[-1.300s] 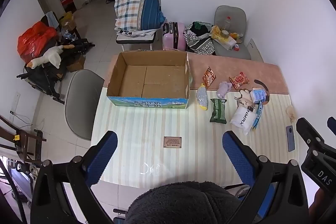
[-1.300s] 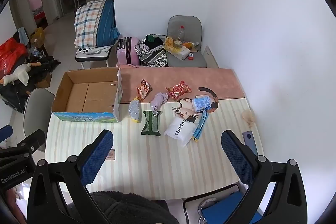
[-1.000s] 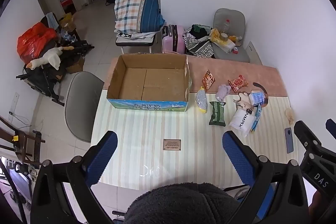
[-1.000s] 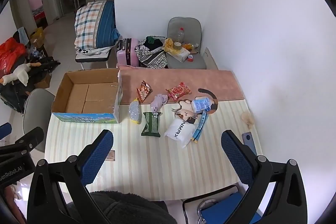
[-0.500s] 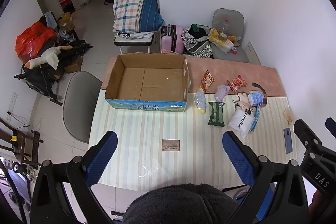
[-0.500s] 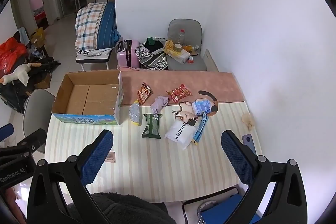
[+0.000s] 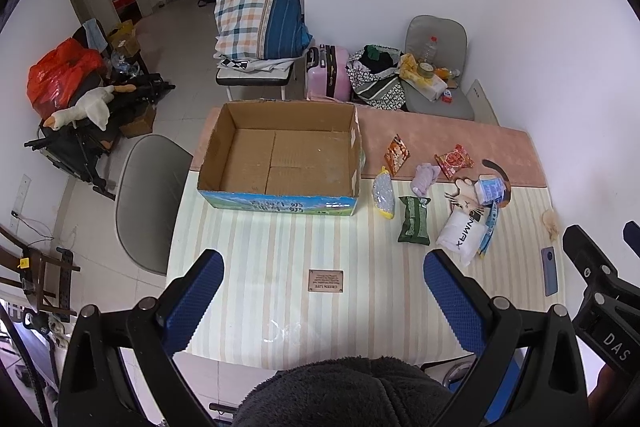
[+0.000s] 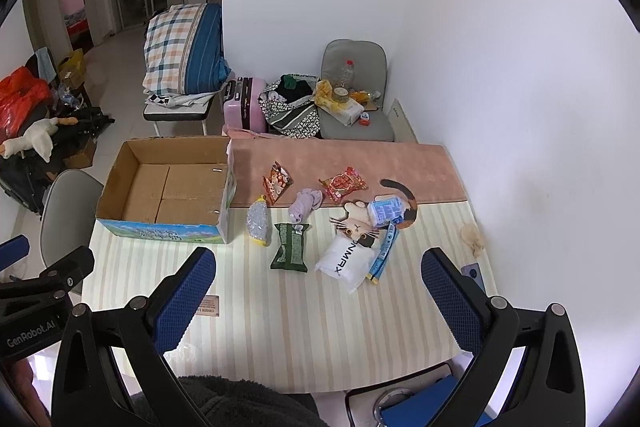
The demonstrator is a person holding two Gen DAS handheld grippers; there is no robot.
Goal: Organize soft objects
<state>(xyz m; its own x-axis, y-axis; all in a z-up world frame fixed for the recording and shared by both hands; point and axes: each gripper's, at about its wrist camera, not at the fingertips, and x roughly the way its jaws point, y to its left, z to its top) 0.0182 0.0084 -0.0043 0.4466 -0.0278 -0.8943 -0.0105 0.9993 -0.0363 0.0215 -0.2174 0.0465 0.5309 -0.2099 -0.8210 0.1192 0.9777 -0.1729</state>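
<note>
Holding both blue-padded grippers, left (image 7: 322, 295) and right (image 8: 318, 283), spread wide and empty above the near table edge, we surveyed: soft packets like the green tissue pack (image 8: 291, 246) lay right of the empty brown cardboard box (image 7: 280, 155), presumably their destination.

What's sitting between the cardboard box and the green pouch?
One clear bag with yellow ends lies between the cardboard box and the green pouch, seen in both wrist views.

phone (image 8: 473, 274) partly behind right fingers (image 8: 450, 299), table plaque (image 7: 326, 281) unreadable
</note>
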